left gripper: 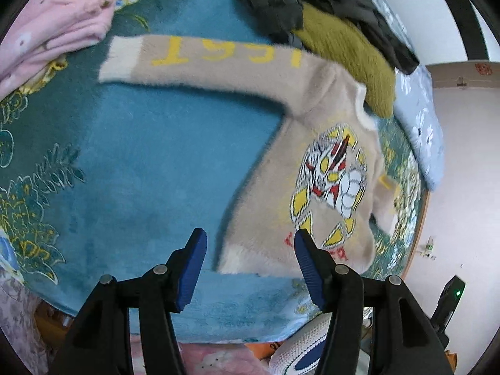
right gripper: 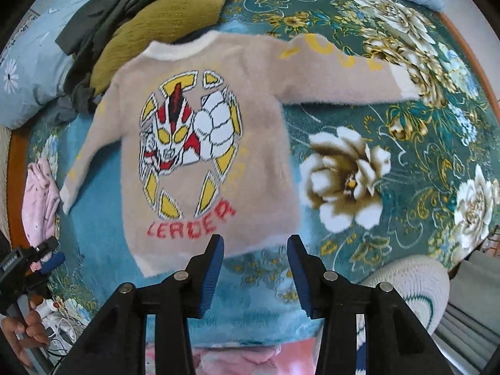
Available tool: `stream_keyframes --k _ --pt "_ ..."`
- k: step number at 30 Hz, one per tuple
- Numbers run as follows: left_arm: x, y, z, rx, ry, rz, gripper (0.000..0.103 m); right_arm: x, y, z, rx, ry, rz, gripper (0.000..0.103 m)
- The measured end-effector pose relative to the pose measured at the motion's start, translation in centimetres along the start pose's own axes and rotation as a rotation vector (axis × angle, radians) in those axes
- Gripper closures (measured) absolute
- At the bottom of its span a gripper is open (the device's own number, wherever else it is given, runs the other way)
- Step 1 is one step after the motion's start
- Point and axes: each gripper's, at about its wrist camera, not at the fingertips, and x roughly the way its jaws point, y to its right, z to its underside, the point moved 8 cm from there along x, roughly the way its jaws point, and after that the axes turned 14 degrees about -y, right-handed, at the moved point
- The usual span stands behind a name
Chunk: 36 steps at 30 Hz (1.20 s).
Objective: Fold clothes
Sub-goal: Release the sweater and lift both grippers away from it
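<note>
Right wrist view: the right gripper (right gripper: 254, 247) hangs with jaws wide and empty just above the hem of a beige fuzzy sweater (right gripper: 200, 143), spread flat, sleeves out, on a teal floral blanket (right gripper: 406, 143). Likewise spread and empty, the left gripper (left gripper: 250, 242) hovers over the sweater's lower corner. Beyond lie an olive garment (right gripper: 162, 22) and pink clothes (left gripper: 62, 18).

Each gripper was the same make: the left gripper (left gripper: 250, 243) and the right gripper (right gripper: 255, 248) both had black plastic arms, round silver rivets at the joints, and ribbed blue pads (right gripper: 212, 276) lining the fingers; the person's hand (right gripper: 26, 328) showed no sleeve.
</note>
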Motion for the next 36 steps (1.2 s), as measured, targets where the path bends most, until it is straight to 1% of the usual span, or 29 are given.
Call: stream_keyframes --k 2,6,11,18,22,26,29,30,32,36 --pt "-0.8 -0.4 -0.6 0.013 0.023 0.004 0.044 -0.7 -0.7 0.3 0.003 0.012 0.013 0.057" --pt "-2.4 -1.2 -1.9 0.05 0.05 -0.022 0.044 -2.0 -2.2 0.9 0.01 0.035 0.04 0.057" --pt "-3.9 -2.0 -3.0 0.078 0.082 -0.036 0.043 -4.3 -5.0 -0.1 -0.037 0.094 0.066 0.057" --pt "-3.8 -2.4 -3.6 0.069 0.079 -0.029 0.043 -6.4 -8.2 -1.0 -0.097 0.141 0.079 0.056" --pt "-3.4 -2.2 -3.7 0.059 0.064 -0.023 0.043 -6.3 -9.1 -1.3 -0.128 0.138 0.089 0.055" --pt "-5.1 -2.0 -4.0 0.074 0.102 -0.039 0.043 -5.7 -9.4 -2.1 -0.122 0.123 0.066 0.055" --pt "-6.8 -2.2 -4.6 0.052 0.147 -0.033 0.043 -5.3 -9.2 -2.9 -0.095 0.105 0.021 0.055" --pt "-7.1 -2.2 -4.7 0.039 0.159 -0.032 0.043 -5.1 -8.5 -3.2 -0.077 0.101 0.001 0.055" --pt "-7.0 -2.0 -4.9 0.027 0.163 -0.038 0.043 -4.8 -5.5 -3.9 -0.015 0.101 -0.048 0.055" --pt "-5.3 -0.3 -4.4 0.016 0.148 -0.056 0.043 -4.1 0.4 -5.3 0.108 0.099 -0.147 0.054"
